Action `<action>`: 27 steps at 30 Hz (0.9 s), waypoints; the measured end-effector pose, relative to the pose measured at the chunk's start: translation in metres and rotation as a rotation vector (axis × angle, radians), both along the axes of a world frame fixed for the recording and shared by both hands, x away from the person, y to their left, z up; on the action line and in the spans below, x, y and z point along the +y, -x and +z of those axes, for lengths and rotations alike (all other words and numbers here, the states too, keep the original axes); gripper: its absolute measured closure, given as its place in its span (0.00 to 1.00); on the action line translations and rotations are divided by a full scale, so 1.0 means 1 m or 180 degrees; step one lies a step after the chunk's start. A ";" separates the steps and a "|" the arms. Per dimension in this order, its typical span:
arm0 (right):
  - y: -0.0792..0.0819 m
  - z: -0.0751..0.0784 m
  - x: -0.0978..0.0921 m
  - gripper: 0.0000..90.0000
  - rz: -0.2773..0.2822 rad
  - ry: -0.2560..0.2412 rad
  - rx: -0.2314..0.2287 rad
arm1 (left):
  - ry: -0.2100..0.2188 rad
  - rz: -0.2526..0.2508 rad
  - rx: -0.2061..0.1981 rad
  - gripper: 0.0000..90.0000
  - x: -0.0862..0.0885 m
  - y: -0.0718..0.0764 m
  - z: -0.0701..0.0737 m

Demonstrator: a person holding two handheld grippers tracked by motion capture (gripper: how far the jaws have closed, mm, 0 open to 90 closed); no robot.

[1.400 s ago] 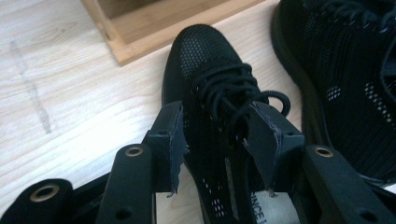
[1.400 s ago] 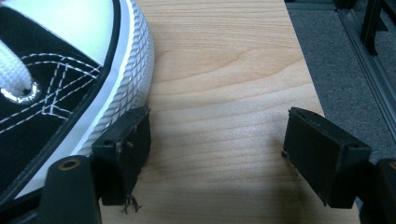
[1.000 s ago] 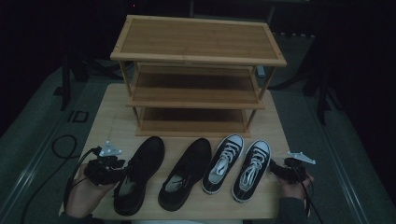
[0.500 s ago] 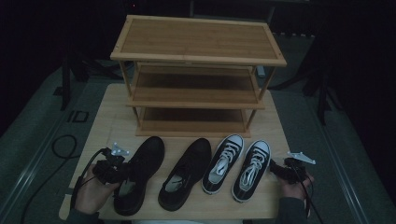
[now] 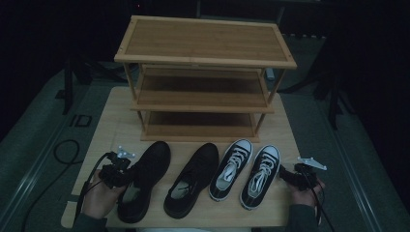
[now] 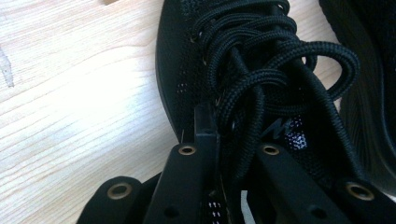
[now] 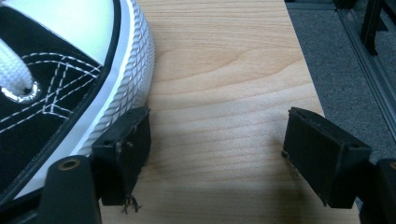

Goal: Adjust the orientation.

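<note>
The black shoe (image 6: 261, 79) sits straight ahead of the left gripper (image 6: 224, 135), whose jaws are nearly together on its side wall by the laces (image 6: 280, 60). A deeper bite would lift it steadily. The right gripper (image 7: 217, 154) rests with jaws apart, the sneaker (image 7: 70, 70) against its left jaw.
</note>
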State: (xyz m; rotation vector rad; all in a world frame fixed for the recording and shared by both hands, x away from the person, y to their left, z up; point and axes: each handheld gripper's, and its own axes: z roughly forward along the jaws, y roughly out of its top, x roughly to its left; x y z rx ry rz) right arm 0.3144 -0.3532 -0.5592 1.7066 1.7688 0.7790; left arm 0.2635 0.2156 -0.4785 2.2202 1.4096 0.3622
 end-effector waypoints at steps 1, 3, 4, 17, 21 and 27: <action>0.000 0.000 0.000 0.25 0.0000 0.0000 0.0001 | 0.0038 0.0004 0.0004 0.96 0.001 0.000 0.000; 0.000 0.000 0.000 0.26 0.0000 0.0000 0.0001 | 0.0098 0.0019 0.0004 0.96 0.001 -0.001 0.001; 0.000 0.000 0.000 0.25 0.0001 0.0000 0.0001 | 0.0118 0.0014 -0.0001 0.97 0.002 -0.002 0.002; 0.000 0.000 0.000 0.25 0.0002 0.0002 0.0000 | 0.0201 0.0034 -0.0064 0.97 0.001 -0.012 0.008; 0.000 0.000 0.000 0.26 0.0003 0.0003 0.0000 | 0.0223 0.0079 -0.0113 0.97 -0.002 -0.021 0.009; 0.000 0.000 0.000 0.25 0.0002 0.0002 0.0000 | 0.0192 0.0073 -0.0145 0.97 -0.010 -0.038 0.012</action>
